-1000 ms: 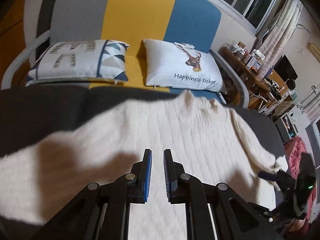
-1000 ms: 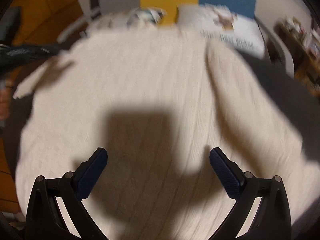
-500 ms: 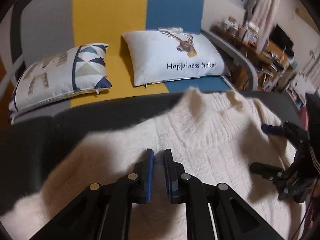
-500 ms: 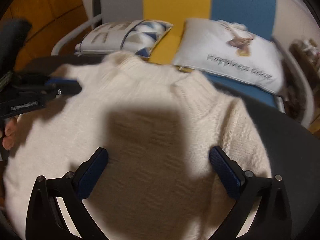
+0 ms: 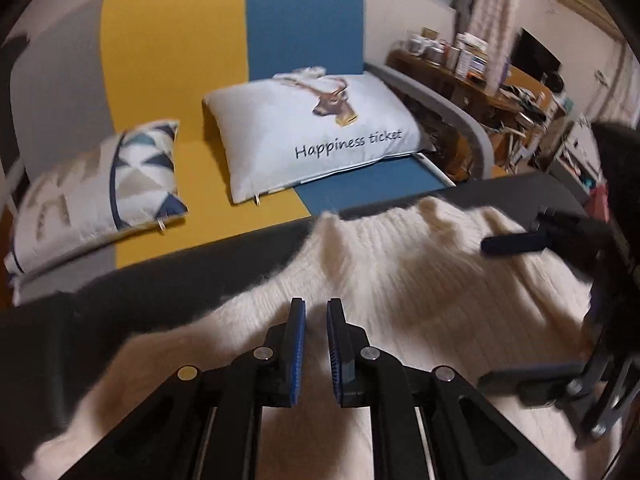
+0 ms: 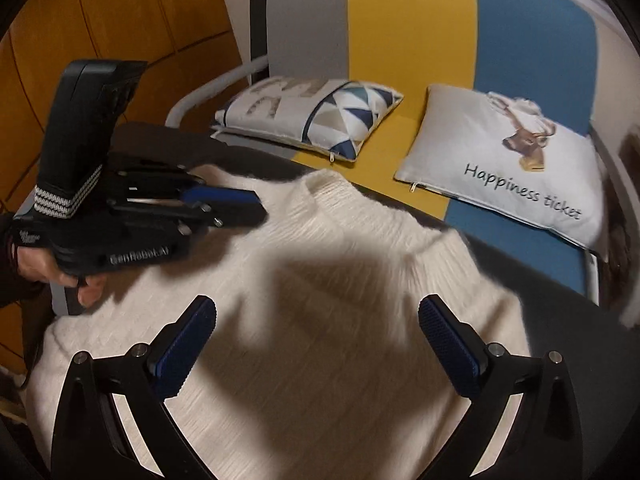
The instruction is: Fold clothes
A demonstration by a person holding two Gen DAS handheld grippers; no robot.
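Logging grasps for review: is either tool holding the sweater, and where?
Neither: left tool nearly closed, nothing between its pads; right tool wide open above the sweater.

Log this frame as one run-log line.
stage: pre-grasp | item: cream sweater flat on dark surface, unfolded | left gripper: nearly shut, empty, over sweater | right gripper: open, empty, above sweater

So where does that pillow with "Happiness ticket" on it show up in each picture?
Left wrist view: the Happiness ticket pillow lies upper middle, on the sofa beyond the white sweater.
Right wrist view: the same pillow lies at the right.
Shared landmark: the triangle-pattern pillow to its left.
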